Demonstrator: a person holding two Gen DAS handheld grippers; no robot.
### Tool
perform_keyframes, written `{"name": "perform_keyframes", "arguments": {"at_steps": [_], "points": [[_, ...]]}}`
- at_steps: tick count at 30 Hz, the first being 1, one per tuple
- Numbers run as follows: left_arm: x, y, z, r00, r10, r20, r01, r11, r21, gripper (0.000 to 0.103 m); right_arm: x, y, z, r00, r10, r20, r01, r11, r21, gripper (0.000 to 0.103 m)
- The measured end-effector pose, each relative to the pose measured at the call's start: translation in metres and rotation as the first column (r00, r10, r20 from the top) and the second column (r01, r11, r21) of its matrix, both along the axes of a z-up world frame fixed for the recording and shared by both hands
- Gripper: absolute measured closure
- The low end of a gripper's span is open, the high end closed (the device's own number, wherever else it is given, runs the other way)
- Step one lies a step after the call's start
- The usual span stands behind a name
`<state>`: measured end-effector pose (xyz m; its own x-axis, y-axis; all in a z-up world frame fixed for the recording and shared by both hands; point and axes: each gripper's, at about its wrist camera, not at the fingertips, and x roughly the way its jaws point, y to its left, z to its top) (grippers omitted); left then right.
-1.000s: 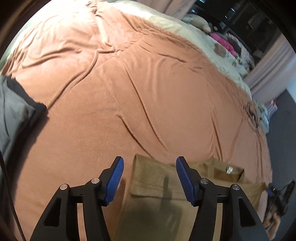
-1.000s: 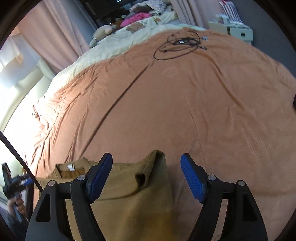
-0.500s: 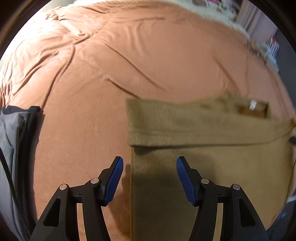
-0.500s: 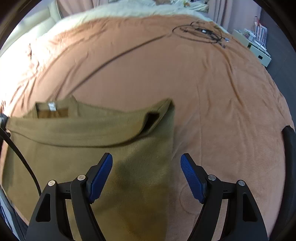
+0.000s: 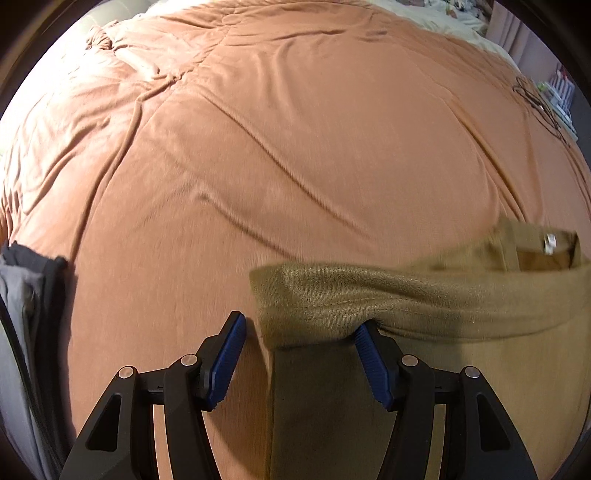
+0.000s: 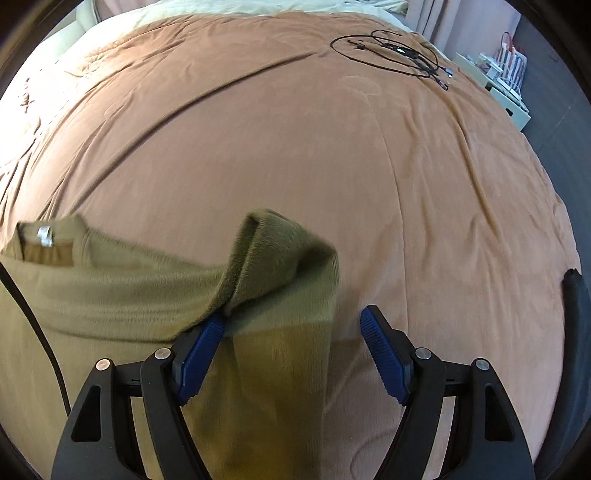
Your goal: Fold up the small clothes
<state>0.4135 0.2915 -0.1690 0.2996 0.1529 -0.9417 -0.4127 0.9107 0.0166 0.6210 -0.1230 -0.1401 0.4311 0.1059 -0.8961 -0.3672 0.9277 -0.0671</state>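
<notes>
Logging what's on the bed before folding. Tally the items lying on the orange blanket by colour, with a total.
Olive: 1, the shirt
Grey: 1, the folded garment at the left edge
Black: 1, the cable bundle at the far side
Total: 3

Orange-brown blanket (image 5: pixel 295 140) covers the bed, creased, bunched at far left. Cream sheet (image 6: pixel 236 9) past its far edge. Black cables (image 6: pixel 391 51) coiled at blanket's far right. Grey cloth (image 5: pixel 22 295) at left edge. White shelf unit (image 6: pixel 502 85) and curtain (image 6: pixel 454 18) beyond bed.
</notes>
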Motion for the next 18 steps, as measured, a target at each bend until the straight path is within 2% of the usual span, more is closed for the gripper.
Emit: {"name": "perform_keyframes", "arguments": {"at_steps": [4, 8, 12, 18], "points": [[0.013, 0.01, 0.004, 0.998, 0.043, 0.035, -0.042, 0.999, -0.011, 0.039, 0.021, 0.004, -0.005, 1.0, -0.023, -0.003, 0.023, 1.0, 0.018, 0.028], [0.021, 0.022, 0.012, 0.992, 0.11, 0.06, -0.11, 0.994, 0.0, 0.039, 0.037, 0.003, -0.001, 0.995, -0.083, 0.049, 0.082, 0.997, 0.014, 0.028], [0.009, 0.025, 0.026, 0.987, 0.123, 0.099, -0.12, 0.992, -0.036, 0.039, 0.034, 0.001, 0.006, 0.995, -0.092, 0.046, 0.089, 0.994, 0.063, 0.028], [-0.014, 0.023, 0.037, 0.984, 0.131, 0.118, -0.122, 0.989, -0.078, 0.039, 0.016, -0.009, 0.015, 0.995, -0.071, 0.068, 0.066, 0.995, 0.072, 0.028]]}}
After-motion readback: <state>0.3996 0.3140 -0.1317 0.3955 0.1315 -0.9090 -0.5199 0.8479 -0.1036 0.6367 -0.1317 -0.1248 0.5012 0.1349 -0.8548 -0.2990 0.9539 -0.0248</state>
